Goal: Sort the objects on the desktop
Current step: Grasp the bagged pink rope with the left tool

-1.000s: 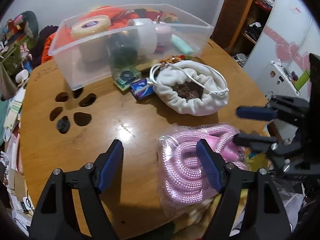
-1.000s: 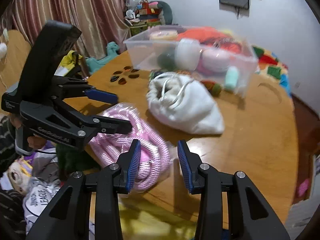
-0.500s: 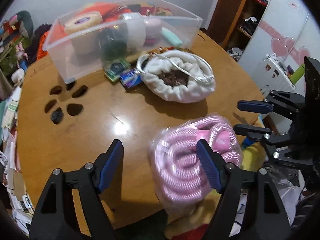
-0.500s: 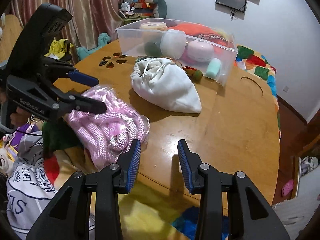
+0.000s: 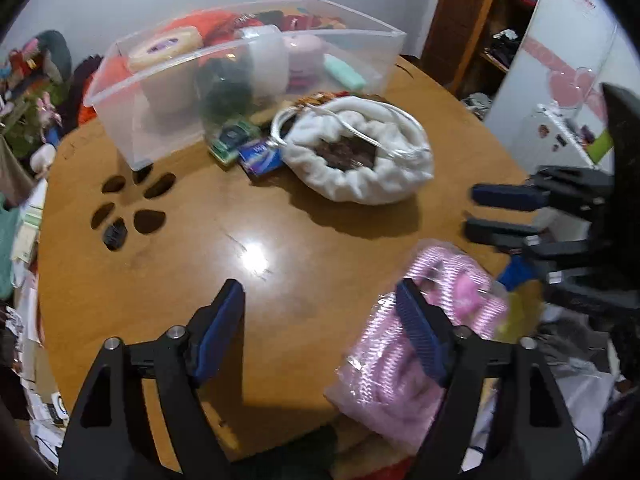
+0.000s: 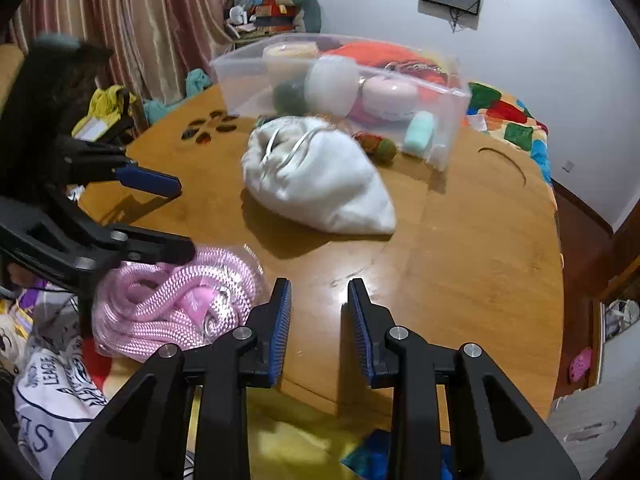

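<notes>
We open the left gripper (image 5: pixel 320 320) beside the bagged pink rope (image 5: pixel 420 320) overhanging the counter (image 5: pixel 280 208) edge, close the empty right gripper (image 6: pixel 316 312), and must next re-grip it for the bin (image 5: pixel 248 80).

The room is a bit dim, lit from above. A bright white spot of glare shines on the wooden table (image 5: pixel 256 258), and the white bag (image 6: pixel 320 184) throws a dark shadow. The pink rope pack (image 5: pixel 404 360) looks smeared and blurry. Edges bend and go black (round fisheye lens).
</notes>
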{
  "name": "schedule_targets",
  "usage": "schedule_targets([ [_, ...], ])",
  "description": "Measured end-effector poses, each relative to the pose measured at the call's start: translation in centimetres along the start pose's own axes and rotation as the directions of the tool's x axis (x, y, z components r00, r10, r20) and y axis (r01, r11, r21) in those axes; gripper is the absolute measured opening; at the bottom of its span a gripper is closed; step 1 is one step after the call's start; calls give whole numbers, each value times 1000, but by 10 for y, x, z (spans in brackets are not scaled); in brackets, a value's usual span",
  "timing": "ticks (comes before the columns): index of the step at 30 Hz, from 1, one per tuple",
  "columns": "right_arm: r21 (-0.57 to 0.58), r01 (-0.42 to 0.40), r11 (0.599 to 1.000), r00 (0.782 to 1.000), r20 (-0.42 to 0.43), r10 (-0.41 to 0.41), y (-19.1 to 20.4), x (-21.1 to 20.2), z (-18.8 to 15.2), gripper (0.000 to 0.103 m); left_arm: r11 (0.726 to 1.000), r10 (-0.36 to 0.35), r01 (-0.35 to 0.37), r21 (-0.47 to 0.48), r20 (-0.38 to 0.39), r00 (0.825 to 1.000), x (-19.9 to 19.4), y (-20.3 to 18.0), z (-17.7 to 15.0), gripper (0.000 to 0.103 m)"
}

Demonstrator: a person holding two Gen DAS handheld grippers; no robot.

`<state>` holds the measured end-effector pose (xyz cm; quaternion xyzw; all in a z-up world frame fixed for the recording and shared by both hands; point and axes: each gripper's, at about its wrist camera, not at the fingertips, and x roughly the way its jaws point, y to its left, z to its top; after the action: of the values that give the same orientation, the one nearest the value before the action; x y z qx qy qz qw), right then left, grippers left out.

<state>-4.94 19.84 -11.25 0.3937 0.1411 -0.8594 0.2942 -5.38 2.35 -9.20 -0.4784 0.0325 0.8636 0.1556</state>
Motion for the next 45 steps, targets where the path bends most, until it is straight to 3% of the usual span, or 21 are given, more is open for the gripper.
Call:
schedule_targets([
  [8,2,-139,990,990,8,139,10,-24,-2,31,999,33,-33,4,27,999,8,5,7,87],
  [11,-30,-133,991,991,2,133,21,-28,-7,42,989,145,-146,22,49,988,17,6,13,88],
  [12,-31,-138,990,990,2,138,23,-29,-9,46,991,134,-135,17,47,990,18,8,15,88],
  [18,-43,-133,990,991,-1,133,27,-24,-11,46,992,123,-123,7,19,992,10,13,20,79],
  [27,-74,-100,992,995,17,101,35,-5,-8,46,994,105,-106,20,74,992,-35,13,-2,79],
  [34,-9,-106,994,994,19,106,25,4,2,45,996,85,-87,25,71,994,-46,7,-18,79],
  [41,69,-122,990,992,20,121,18,9,7,45,995,58,-63,80,59,997,-46,-22,-36,80],
  [45,96,-136,986,991,14,135,15,11,9,45,991,12,-19,134,54,998,-44,-41,-44,89],
])
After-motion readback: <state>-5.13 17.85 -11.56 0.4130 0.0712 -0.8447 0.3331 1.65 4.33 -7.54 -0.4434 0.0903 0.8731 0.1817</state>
